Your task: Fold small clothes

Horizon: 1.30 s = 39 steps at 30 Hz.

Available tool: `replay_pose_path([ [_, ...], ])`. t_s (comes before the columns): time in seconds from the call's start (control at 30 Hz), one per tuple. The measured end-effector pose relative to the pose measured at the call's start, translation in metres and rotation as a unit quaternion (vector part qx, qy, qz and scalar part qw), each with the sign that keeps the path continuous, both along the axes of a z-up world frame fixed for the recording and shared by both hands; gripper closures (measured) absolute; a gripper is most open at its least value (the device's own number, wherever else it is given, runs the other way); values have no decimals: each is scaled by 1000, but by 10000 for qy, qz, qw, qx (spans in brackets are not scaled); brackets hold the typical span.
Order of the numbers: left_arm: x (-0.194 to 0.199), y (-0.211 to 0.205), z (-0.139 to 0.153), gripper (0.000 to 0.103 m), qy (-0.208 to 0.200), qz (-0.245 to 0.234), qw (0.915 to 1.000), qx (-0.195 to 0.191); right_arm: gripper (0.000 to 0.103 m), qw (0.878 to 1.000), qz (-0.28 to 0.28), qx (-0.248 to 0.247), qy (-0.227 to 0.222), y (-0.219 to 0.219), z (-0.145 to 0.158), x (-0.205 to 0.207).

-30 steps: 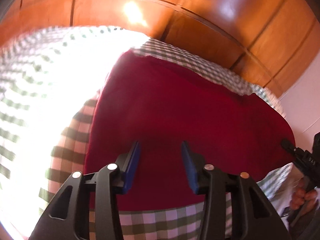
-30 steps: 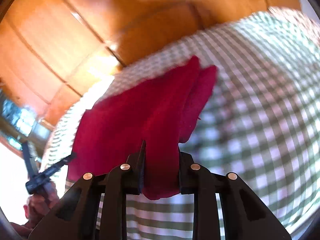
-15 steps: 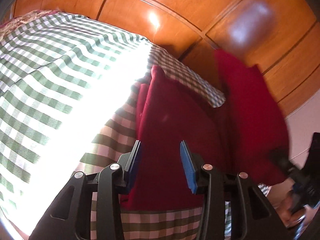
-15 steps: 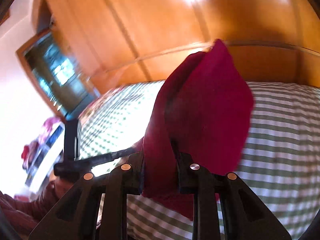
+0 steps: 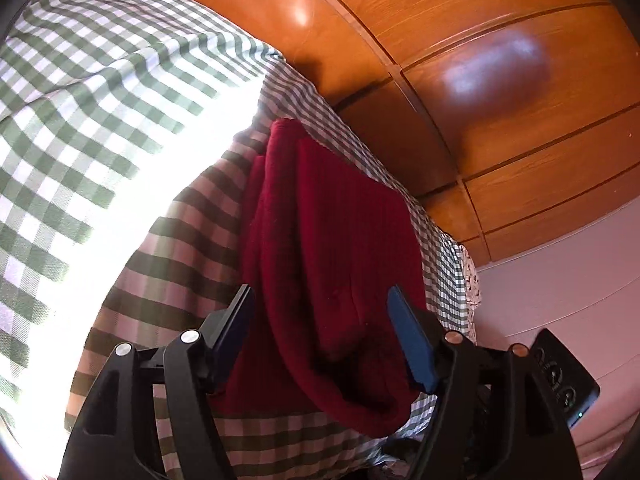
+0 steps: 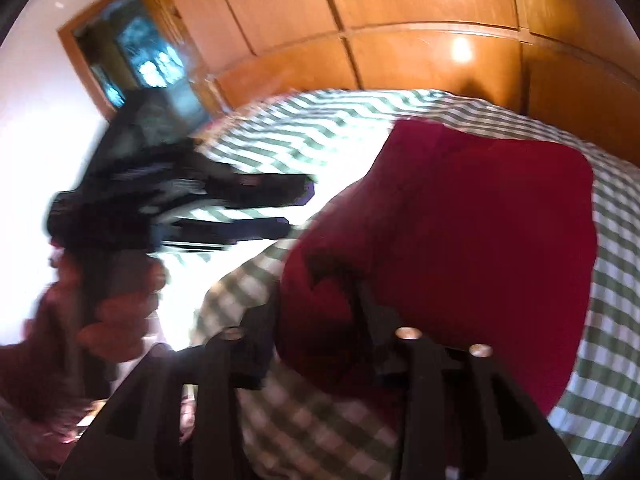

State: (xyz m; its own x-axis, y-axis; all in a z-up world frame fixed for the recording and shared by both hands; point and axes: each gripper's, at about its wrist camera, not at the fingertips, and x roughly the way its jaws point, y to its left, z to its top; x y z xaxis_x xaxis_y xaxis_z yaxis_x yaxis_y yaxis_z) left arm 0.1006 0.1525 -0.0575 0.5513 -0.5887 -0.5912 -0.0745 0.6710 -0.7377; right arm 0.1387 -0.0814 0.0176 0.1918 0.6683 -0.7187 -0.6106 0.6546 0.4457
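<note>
A dark red knit garment (image 5: 336,248) lies folded over on the green-and-white checked bedcover (image 5: 100,92). My left gripper (image 5: 320,312) is open, its blue-padded jaws astride the garment's near end without closing on it. In the right wrist view the garment (image 6: 460,240) covers the gripper's fingers. My right gripper (image 6: 316,300) is shut on its near edge. The left gripper (image 6: 240,200) shows blurred at the left of that view, held by a hand.
A polished wooden headboard (image 5: 460,80) runs behind the bed. A white wall (image 5: 560,280) is at the right. A wood-framed door or window (image 6: 132,56) shows at far left. Bright sunlight washes out part of the bedcover (image 5: 60,280).
The right gripper lifted the garment's side and carried it across, laying it over the rest. The garment now lies narrower. The left gripper stayed open above it.
</note>
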Motion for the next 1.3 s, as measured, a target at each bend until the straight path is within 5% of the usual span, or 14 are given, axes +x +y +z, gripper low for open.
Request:
replay_pose_path([
  [0.33, 14, -28, 16, 29, 231, -422, 9974, 536, 39, 9947, -1003, 219, 92, -105, 9, -29],
  [0.43, 25, -44, 23, 32, 273, -590, 9940, 878, 51, 9926, -1209, 109, 103, -121, 6, -33],
  [0.53, 32, -59, 25, 44, 343, -780, 9897, 1151, 57, 9922, -1248, 17, 79, -124, 2, -35],
  [0.63, 36, -72, 21, 78, 447, -779, 9829, 1610, 59, 9937, -1114, -87, 46, -112, -3, -35],
  [0.73, 38, -77, 28, 85, 223, -626, 9808, 1833, 59, 9955, -928, -182, -22, -96, -4, -34],
  [0.87, 24, -73, 36, 86, -65, -457, 9756, 2148, 59, 9973, -685, -247, 3, -77, -9, -38],
  [1.0, 22, -77, 4, 85, 161, -405, 9598, 2773, 59, 9969, -379, -626, 281, -50, -41, -43],
  [1.1, 19, -89, 11, 77, -29, -236, 9517, 3061, 59, 9943, -323, -933, 395, -38, -63, -46],
  [1.17, 16, -99, 20, 61, -190, -89, 9352, 3536, 59, 9953, -238, -888, 312, -37, -56, -48],
  [1.3, 12, -111, 29, 61, -408, -114, 9195, 3908, 59, 9973, 296, -520, 426, -47, -31, -52],
])
